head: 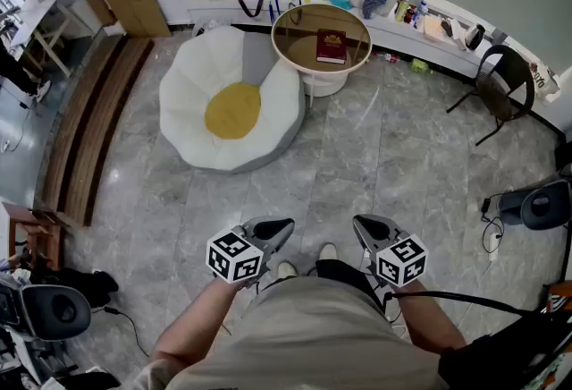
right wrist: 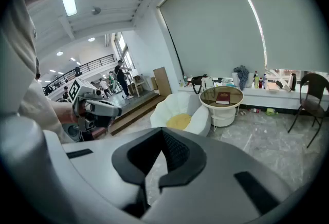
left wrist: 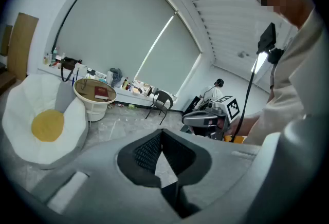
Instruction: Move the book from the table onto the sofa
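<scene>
— What are the tools doing?

— The left gripper [head: 279, 227] and the right gripper [head: 365, 227] are both closed, jaws together, with nothing between them. Each gripper view shows only bare floor past the dark pads. They are held low in front of the person's waist, side by side and angled slightly down.

— And the book?

— The dark red book [head: 332, 46] lies flat on the round glass-topped table [head: 279, 29], towards the right of the top as the head view shows it. It is well apart from both grippers, across a stretch of grey tiled floor [head: 357, 156].

— So which step is this?

— I'd judge it the very start, the approach. Nothing has been reached for and the book is untouched.

— Where is the sofa?

— The white petal-shaped sofa [head: 188, 93] with its yellow seat cushion [head: 232, 110] sits just beside the table, on its left in the head view. The carry itself should be short.

— What does the next move call for?

— Walking up to the table first. Then one gripper has to open wide enough to take the book. Since it lies flat on glass, I'd guess the jaws must catch an edge. The other gripper could steady it.
</scene>
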`<state>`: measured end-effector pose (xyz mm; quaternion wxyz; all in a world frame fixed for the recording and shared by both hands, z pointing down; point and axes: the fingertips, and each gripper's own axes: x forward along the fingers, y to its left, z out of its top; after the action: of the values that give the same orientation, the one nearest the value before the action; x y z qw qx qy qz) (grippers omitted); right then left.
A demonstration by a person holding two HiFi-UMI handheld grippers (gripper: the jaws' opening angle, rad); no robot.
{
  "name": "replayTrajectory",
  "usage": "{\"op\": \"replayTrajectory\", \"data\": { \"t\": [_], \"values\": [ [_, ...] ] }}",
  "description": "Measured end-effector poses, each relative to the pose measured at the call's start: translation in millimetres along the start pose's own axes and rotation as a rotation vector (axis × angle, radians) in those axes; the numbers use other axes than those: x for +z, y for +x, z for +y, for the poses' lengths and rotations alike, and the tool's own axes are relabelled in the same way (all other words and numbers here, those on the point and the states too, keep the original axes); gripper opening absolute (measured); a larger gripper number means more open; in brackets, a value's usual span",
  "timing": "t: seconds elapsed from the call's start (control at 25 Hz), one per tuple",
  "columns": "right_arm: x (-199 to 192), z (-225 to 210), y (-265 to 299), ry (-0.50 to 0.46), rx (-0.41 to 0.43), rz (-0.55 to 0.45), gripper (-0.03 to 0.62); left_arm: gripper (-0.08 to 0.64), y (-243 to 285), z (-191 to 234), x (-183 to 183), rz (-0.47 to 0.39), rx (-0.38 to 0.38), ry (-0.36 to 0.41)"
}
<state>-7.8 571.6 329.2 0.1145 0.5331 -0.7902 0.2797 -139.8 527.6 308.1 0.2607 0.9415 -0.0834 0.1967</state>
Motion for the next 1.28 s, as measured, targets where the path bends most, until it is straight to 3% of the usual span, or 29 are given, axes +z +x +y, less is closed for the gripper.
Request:
{"op": "replayTrajectory", "data": {
  "t": [0.44, 0.64, 0.96, 1.0, 1.04, 1.08, 1.28],
  "values": [
    [43.7, -110.9, -8.3, -0.024, 0.041, -0.015, 0.011, 0.009, 85.0, 0.2, 67.5, -0.006, 0.088, 0.034],
    [54.6, -156.1, 6.9, 0.046, 0.021, -0.003, 0.012, 0.009, 119.0, 22.4, 97.6, 0.030, 0.067, 0.032],
    [94.5, -227.7, 89.6, 0.140, -0.056, -0.007, 0.012, 0.011, 176.8, 137.8, 156.4, 0.052, -0.002, 0.060],
    [102.2, -236.3, 103.1, 0.156, -0.071, -0.003, 0.037, 0.016, 183.8, 155.8, 165.1, 0.059, -0.017, 0.058],
    [110.9, -245.3, 117.3, 0.164, -0.088, 0.003, 0.125, 0.036, 190.5, 173.5, 173.8, 0.069, -0.036, 0.056],
    [120.3, -255.1, 131.8, 0.168, -0.106, 0.007, 0.160, 0.070, 197.0, 190.7, 181.8, 0.081, -0.057, 0.055],
    [169.8, -319.3, 200.7, 0.199, -0.186, -0.015, 0.160, 0.146, 239.8, 274.7, 224.7, 0.142, -0.127, 0.078]
  ]
}}
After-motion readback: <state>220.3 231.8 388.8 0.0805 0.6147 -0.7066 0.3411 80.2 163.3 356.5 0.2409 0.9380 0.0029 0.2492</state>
